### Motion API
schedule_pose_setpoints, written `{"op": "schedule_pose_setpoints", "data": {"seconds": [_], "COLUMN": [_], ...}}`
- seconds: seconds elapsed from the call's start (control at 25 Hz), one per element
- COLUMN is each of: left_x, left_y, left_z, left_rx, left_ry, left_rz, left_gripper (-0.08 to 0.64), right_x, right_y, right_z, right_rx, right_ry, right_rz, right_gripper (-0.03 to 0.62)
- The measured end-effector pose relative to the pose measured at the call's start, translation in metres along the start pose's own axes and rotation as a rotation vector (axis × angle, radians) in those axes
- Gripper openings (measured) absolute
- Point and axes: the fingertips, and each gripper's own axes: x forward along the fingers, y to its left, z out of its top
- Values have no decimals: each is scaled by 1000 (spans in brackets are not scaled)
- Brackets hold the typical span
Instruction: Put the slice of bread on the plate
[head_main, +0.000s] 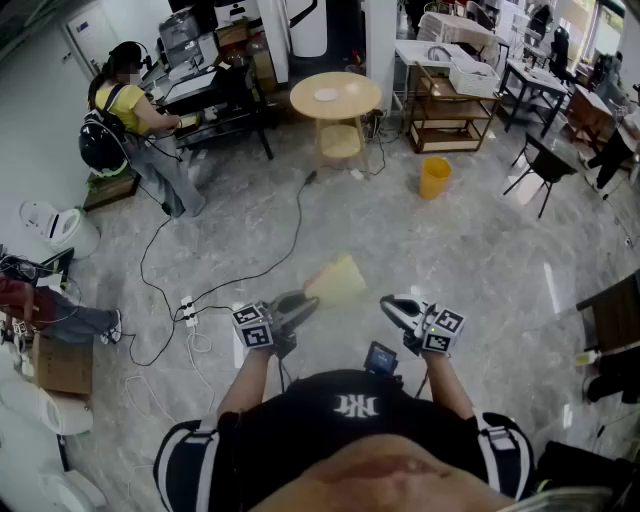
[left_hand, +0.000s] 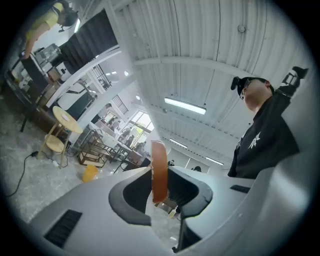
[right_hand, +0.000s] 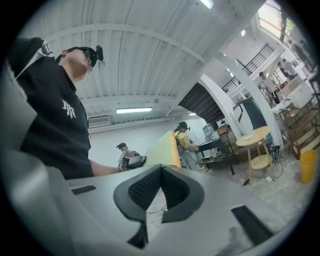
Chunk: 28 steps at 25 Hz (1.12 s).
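- The left hand-held gripper (head_main: 303, 303) was clamped on the bread (head_main: 338, 279), which hung in the air over the floor (head_main: 480, 250).
- The right hand-held gripper (head_main: 392, 305) was empty, with its jaws together, near the bread's right edge.
- Open floor lay ahead up to the round counter (head_main: 335, 97).
- A cable (head_main: 298, 215) crossed that floor, and a bucket (head_main: 435, 177) stood to the right.

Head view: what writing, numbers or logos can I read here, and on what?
No readable words.
White emblem on the black shirt: too blurred to read.
Left marker cube and right marker cube: black-and-white patterns, no letters.
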Motion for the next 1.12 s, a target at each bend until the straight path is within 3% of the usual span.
{"op": "schedule_pose_setpoints", "data": {"seconds": [0.2, 0.4, 0.72, 1.12], "left_x": [-19, -38, -29, -37], "left_y": [3, 10, 14, 4], "left_z": [8, 9, 3, 21], "left_rx": [19, -17, 51, 39], "left_ry": [5, -33, 23, -12], "left_rz": [7, 15, 6, 39], "left_gripper": [106, 106, 106, 106], "right_x": [22, 28, 38, 32], "right_y": [5, -3, 0, -8], "right_z": [-7, 9, 0, 18], "right_rx": [-21, -42, -66, -75], "right_ry": [57, 43, 68, 35], "right_rz": [1, -28, -16, -44], "right_gripper": [-6, -5, -3, -3]}}
